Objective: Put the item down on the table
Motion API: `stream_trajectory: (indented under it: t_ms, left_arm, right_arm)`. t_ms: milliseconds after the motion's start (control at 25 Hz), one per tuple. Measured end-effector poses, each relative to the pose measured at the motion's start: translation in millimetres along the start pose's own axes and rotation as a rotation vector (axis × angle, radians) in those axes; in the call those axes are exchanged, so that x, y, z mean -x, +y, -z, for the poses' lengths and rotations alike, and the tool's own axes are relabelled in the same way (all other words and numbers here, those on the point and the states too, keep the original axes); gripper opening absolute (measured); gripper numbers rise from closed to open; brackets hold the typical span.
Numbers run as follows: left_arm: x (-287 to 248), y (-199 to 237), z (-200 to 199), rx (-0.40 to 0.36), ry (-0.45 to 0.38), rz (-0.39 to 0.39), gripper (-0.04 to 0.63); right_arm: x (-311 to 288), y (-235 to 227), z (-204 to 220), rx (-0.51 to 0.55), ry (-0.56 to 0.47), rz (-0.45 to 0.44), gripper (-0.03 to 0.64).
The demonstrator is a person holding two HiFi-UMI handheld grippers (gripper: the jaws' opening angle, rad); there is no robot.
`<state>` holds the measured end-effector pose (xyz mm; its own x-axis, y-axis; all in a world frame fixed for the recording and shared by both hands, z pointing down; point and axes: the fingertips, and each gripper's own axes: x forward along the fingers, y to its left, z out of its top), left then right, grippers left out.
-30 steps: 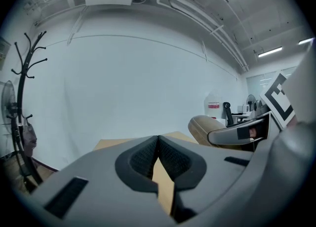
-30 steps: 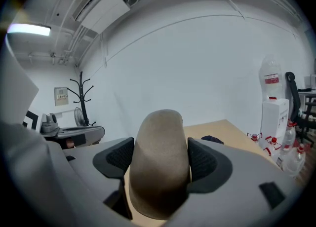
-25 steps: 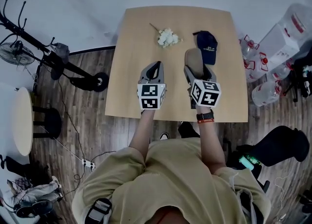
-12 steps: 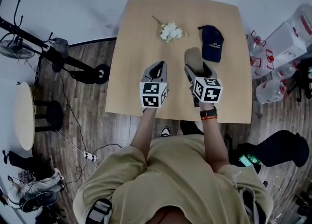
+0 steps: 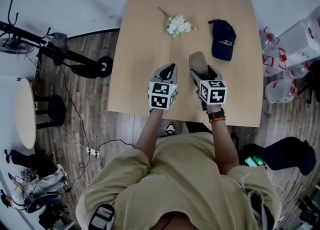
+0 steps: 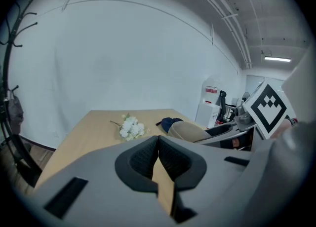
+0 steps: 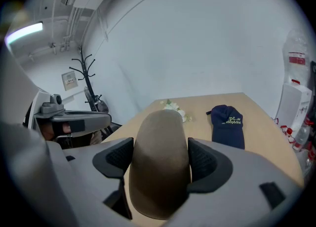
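Two hand-held grippers hung side by side over the near half of a light wooden table (image 5: 145,39) as the person worked from its near edge. The right gripper (image 5: 203,72) was clamped on a brown oblong item (image 5: 198,60), one pad pressed against each of its long sides. The item's long axis ran in line with the jaws, and its rounded end pointed away from the person toward the far edge of the table. In the right gripper view that rounded end stood out past the jaws. Whether the item touched the tabletop could not be told.

The left gripper (image 5: 171,68), just beside it, had its jaws drawn together with nothing between them.

A small bunch of white flowers (image 5: 179,25) lay on the far half of the table, ahead of both grippers. A navy cap (image 5: 223,40) lay to the right of the flowers, well apart from the held item.
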<state>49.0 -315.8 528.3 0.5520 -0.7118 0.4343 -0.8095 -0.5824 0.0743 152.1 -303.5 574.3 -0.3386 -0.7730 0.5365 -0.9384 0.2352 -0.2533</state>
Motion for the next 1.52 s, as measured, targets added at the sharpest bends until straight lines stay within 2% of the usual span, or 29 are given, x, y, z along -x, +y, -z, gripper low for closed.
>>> stream_trajectory:
  t_ms: [480, 840, 1160, 1520]
  left_arm:
    - [-18, 17, 23, 0.026, 0.058, 0.016, 0.023]
    - [-32, 44, 35, 0.065, 0.095, -0.001, 0.023]
    - [-47, 43, 41, 0.081, 0.098, 0.046, 0.023]
    - [-58, 50, 55, 0.101, 0.134, 0.035, 0.023]
  right_arm:
    - [-48, 10, 27, 0.110, 0.122, -0.082, 0.359]
    - [-81, 8, 30, 0.280, 0.193, -0.157, 0.359]
    - [-109, 15, 32, 0.452, 0.233, -0.295, 0.360]
    - [-124, 25, 55, 0.656, 0.321, -0.456, 0.359]
